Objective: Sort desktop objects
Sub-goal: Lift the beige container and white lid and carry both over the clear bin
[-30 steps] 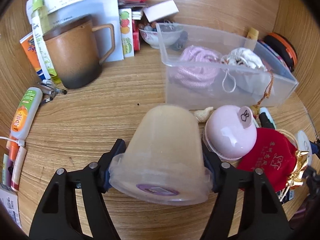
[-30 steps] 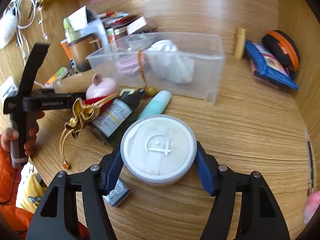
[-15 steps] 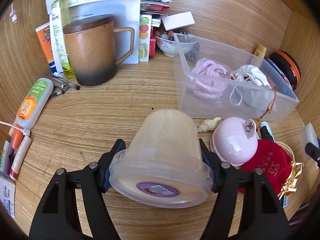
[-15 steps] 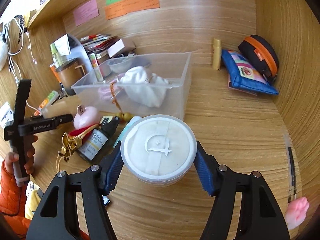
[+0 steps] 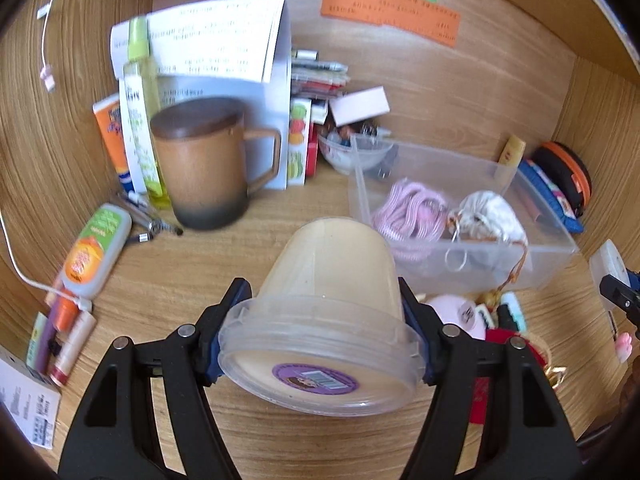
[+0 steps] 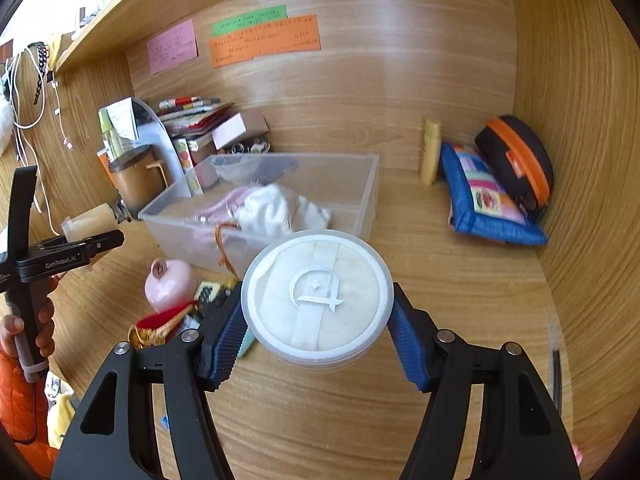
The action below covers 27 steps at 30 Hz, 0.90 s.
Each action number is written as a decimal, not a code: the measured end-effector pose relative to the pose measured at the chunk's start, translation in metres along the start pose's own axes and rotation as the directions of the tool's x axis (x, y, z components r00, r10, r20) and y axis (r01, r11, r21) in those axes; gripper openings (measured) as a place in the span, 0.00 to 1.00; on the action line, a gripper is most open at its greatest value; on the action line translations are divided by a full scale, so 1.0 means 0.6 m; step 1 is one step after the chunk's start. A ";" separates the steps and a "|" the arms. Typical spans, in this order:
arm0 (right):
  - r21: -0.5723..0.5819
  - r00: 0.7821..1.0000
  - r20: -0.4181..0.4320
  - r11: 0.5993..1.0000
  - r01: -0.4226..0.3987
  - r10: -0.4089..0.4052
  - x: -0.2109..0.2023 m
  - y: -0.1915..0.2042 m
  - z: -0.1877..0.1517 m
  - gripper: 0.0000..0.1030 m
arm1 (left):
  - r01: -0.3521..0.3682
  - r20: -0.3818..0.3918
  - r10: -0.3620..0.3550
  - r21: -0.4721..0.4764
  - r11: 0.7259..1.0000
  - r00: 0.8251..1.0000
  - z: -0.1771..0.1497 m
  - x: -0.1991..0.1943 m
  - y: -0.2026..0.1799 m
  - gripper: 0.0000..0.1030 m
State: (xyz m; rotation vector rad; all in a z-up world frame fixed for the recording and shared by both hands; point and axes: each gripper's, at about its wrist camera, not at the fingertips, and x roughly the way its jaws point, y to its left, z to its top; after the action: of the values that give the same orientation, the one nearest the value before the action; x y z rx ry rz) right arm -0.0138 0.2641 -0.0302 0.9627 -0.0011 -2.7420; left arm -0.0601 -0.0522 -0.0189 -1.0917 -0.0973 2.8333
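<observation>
Tub (image 5: 320, 312): light, slick plastic; left jaws clamp it under the rim.
Jar (image 6: 316, 300): rigid, smooth; right jaws squeeze its sides.

The left tool (image 5: 320, 316) points forward and downward, its jaws set fairly wide, blue pads pressed on either side of what it carries. The right tool (image 6: 318, 320) is pitched down likewise, its ribbed blue pads clamped on both sides of its load. A hand (image 6: 30, 330) in an orange sleeve grips the left tool's handle.
</observation>
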 end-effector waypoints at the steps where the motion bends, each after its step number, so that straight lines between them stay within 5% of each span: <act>1: -0.002 1.000 0.004 1.000 -0.002 0.002 0.000 0.001 0.006 0.61 | 0.004 0.006 -0.004 0.000 1.000 1.000 0.006 -0.002 -0.001 0.67; 9: -0.036 0.999 0.039 0.999 -0.014 0.015 0.003 0.009 0.054 0.61 | 0.059 0.064 -0.060 0.016 0.998 0.996 0.049 -0.019 -0.017 0.67; 19: -0.063 0.997 0.063 0.997 -0.044 0.048 0.019 0.017 0.104 0.61 | 0.091 0.020 -0.092 0.052 0.994 0.996 0.072 0.015 -0.033 0.64; 20: -0.064 0.997 0.060 0.997 -0.051 0.055 0.023 0.019 0.105 0.61 | 0.083 0.021 -0.084 0.046 0.996 0.996 0.072 0.018 -0.030 0.59; 22: -0.067 0.997 0.053 0.996 -0.055 0.058 0.030 0.022 0.107 0.61 | 0.108 0.013 -0.108 0.043 0.993 0.994 0.075 0.015 -0.023 0.29; 27: -0.065 0.997 0.032 0.995 -0.071 0.073 0.051 0.026 0.112 0.61 | 0.080 -0.014 -0.079 0.043 0.996 0.997 0.070 0.024 -0.012 0.26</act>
State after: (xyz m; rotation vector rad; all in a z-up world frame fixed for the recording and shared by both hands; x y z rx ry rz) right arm -0.0747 0.2370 0.0051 0.8815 0.0442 -2.6751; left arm -0.0981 -0.0445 0.0033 -1.0714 -0.0756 2.7448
